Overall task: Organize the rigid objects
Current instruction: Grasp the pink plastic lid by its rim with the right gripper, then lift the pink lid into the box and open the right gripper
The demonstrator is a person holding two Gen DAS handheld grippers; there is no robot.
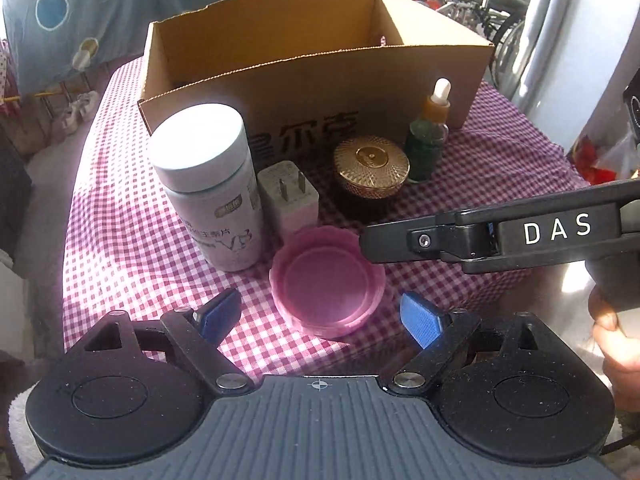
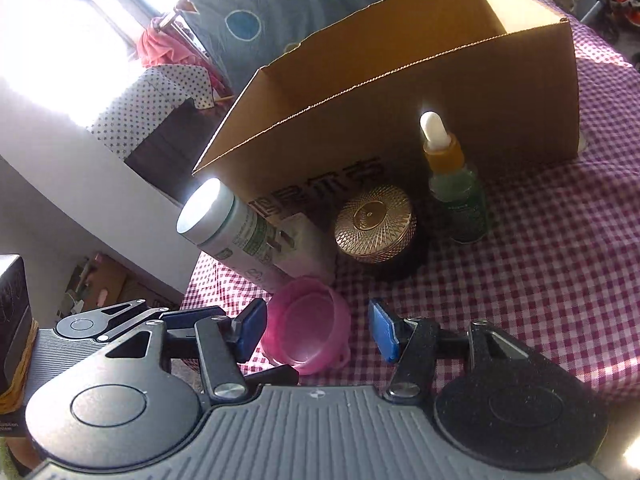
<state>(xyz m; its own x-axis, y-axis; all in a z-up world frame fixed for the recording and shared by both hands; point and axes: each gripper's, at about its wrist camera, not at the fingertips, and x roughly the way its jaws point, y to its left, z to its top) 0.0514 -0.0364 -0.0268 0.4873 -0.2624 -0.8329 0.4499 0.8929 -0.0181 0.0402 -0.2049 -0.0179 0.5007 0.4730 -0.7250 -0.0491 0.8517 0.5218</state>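
Reaching for the pink dish (image 1: pixel 328 286), lying on the checked surface (image 1: pixel 500 160) in front of the cardboard box (image 1: pixel 320 80). Left tool (image 1: pixel 320 316) spread wide, empty; right tool (image 2: pixel 316 330) parted, empty. Next: straddling the rim, clamping, lifting into the box.

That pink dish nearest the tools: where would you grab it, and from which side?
Probably by the rim. The pink dish lies flat and open side up on the checked cloth, too shallow for a hold on its sides. Coming from above, one finger could go inside the scalloped wall and one outside, at the near edge, since the white bottle and the charger plug crowd the far side.
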